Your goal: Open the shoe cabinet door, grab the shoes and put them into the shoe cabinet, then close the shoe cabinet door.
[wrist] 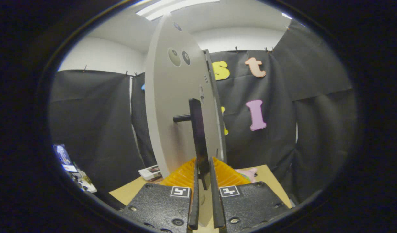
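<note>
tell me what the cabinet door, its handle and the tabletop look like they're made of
Cabinet door: looks like painted or laminated board, pale grey and matte, with a thin flat edge and round fitting holes.
Handle: dark, smooth bar on a round post, probably metal or plastic; slight sheen. The gripper has its fingers closed around its lower end.
Tabletop: tan, matte, likely wood or laminate.

No legible text; square coded markers [180,191] on gripper blocks; booklet [150,171] print seemingly too blurred.

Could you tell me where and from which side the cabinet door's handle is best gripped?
Grip the handle by its flat dark bar, coming edge-on from in front. It stands off the door on a short post, and the gripper already has a finger on each side.
</note>
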Available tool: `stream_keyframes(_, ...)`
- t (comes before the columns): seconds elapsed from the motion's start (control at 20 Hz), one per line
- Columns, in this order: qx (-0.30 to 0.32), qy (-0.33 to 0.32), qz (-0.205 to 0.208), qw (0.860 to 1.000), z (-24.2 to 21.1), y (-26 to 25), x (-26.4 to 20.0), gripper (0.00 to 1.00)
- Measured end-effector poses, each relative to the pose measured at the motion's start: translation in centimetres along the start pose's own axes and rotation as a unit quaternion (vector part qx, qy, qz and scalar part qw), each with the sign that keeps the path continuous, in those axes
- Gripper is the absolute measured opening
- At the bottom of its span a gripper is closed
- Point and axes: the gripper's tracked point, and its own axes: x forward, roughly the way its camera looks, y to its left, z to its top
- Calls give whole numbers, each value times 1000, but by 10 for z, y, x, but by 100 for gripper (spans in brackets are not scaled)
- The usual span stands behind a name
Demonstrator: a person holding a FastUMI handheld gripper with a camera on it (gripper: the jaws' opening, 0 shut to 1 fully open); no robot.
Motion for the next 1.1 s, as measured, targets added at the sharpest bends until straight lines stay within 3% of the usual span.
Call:
stream_keyframes(0.1, -44, -8, -67, 997, 5, -34, -2, 11)
stream_keyframes(0.2, -19, -11, -44, 999, 5, -29, -6, 4)
stream_keyframes(0.3, 4, -10, -24, 1000, 3, -19, -7, 5)
stream_keyframes(0.6, -11, -22, -51, 998, -2, -30, -25, 5)
stream_keyframes(0.8, -57, -32, -124, 990, -25, -50, -65, 88)
stream_keyframes(0.9, -70, -29, -140, 987, -37, -53, -80, 100)
stream_keyframes(1.1, -42, -27, -140, 989, -62, -55, -96, 100)
